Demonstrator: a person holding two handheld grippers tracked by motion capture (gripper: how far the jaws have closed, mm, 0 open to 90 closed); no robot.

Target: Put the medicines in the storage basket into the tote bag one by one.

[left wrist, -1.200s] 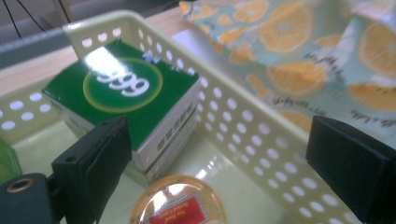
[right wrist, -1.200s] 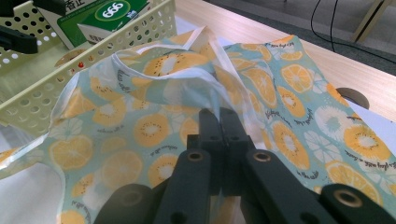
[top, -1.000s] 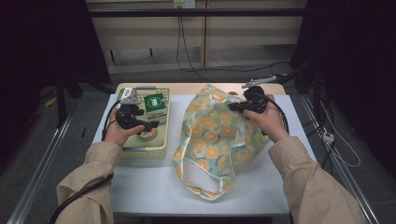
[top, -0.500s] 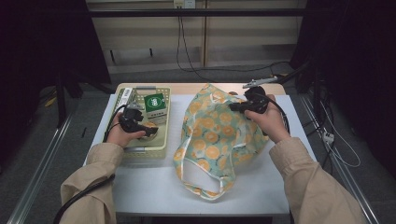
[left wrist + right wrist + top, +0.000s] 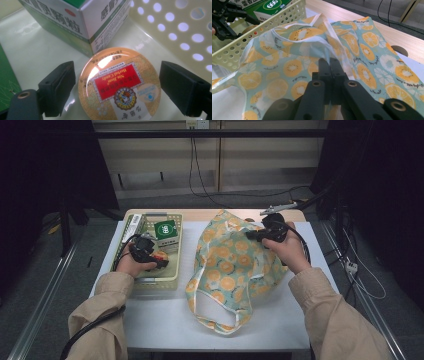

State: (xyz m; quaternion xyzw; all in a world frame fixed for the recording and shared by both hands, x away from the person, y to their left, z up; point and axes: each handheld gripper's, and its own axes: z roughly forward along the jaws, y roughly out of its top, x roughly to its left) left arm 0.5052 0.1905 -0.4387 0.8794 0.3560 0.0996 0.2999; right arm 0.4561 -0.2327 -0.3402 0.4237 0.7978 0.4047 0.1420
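A round orange candy tin (image 5: 118, 85) with a red label lies flat in the pale yellow perforated basket (image 5: 150, 281). My left gripper (image 5: 117, 82) straddles the tin; its jaws have just been closing, and a small gap still shows at each pad. In the high view the left gripper (image 5: 155, 257) points into the basket over the tin (image 5: 161, 255). My right gripper (image 5: 331, 62) is shut on the raised rim of the orange-print fabric bag (image 5: 367, 50). It holds the bag (image 5: 230, 265) open at its far right side, where the right gripper (image 5: 250, 235) sits.
A green and white medicine box (image 5: 82, 20) stands just behind the tin, and the basket wall (image 5: 175, 27) runs close on its right. Another flat packet (image 5: 132, 226) lies along the basket's left side. The bag's handles (image 5: 220, 315) trail toward the front edge of the white table (image 5: 165, 320).
The left hand has edged slightly right and nearer within the basket, onto the tin. The right hand and the bag have stayed put.
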